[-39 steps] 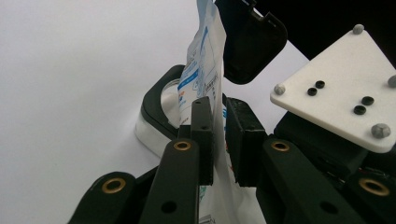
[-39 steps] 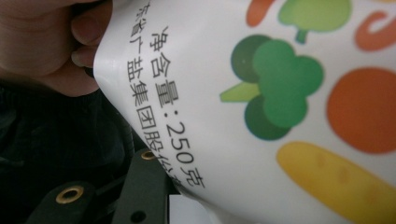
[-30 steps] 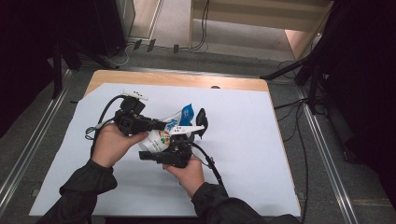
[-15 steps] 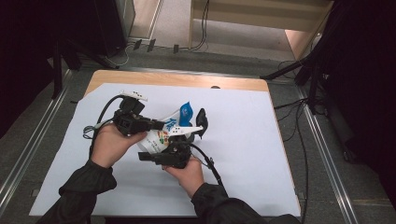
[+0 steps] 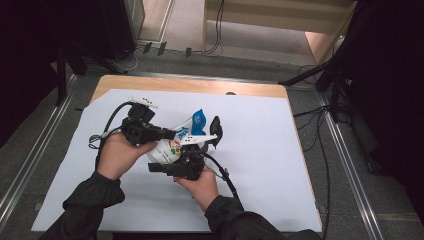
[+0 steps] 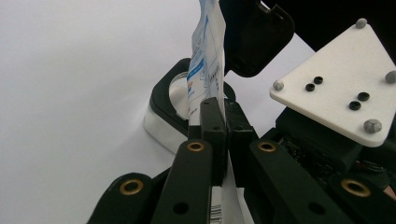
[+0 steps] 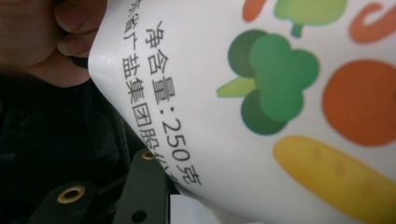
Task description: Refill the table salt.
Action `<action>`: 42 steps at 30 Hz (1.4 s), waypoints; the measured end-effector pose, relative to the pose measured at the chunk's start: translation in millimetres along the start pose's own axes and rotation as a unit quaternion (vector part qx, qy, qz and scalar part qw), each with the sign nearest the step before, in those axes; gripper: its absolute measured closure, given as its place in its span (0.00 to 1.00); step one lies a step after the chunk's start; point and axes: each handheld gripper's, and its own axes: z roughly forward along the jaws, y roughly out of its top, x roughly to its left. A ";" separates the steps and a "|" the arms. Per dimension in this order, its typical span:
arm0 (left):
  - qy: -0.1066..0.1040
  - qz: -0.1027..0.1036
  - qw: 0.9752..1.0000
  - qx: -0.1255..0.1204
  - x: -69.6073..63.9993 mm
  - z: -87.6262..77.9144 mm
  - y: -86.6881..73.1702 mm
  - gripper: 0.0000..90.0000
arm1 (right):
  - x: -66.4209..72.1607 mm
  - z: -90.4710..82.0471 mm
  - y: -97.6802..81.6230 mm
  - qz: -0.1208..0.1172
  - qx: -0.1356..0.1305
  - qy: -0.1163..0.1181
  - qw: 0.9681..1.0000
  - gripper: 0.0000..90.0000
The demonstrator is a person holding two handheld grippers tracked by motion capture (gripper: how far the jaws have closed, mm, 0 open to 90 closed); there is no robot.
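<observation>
A white pouch [image 5: 171, 148] with a blue top and printed vegetables is held upright between both hands above the table. My left gripper [image 5: 172, 134] reaches in from the left and is shut on the pouch's thin edge [image 6: 205, 60], its jaws pressed flat together on the film. My right gripper [image 5: 164, 161] comes from below with its white three-cornered plate [image 6: 341, 88] on top. It grips the pouch's full body [image 7: 280, 93], and its jaws have just been closing slightly. One black jaw lies against the pouch at lower left in the right gripper view; the other is hidden.
A small silver container [image 6: 163, 123] with a black rim stands just beyond the pouch, its black lid [image 5: 216, 131] raised. A white sheet [image 5: 280, 150] covers the wooden table [image 5: 190, 85]. Cables trail from both grippers. Metal rails run along the floor on both sides.
</observation>
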 end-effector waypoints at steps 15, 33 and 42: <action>0.003 0.000 1.000 0.001 0.3 -0.2 -0.1 1.00 | 2.6 0.7 -1.1 0.002 0.000 -0.006 1.000 0.74; -0.009 -0.001 1.000 -0.008 -2.4 -0.2 0.8 0.94 | 2.5 -2.4 0.7 0.009 -0.014 0.015 1.000 0.75; 0.011 0.000 1.000 -0.005 -4.6 2.6 0.9 0.99 | 2.0 -2.0 0.4 0.011 -0.011 0.008 1.000 0.75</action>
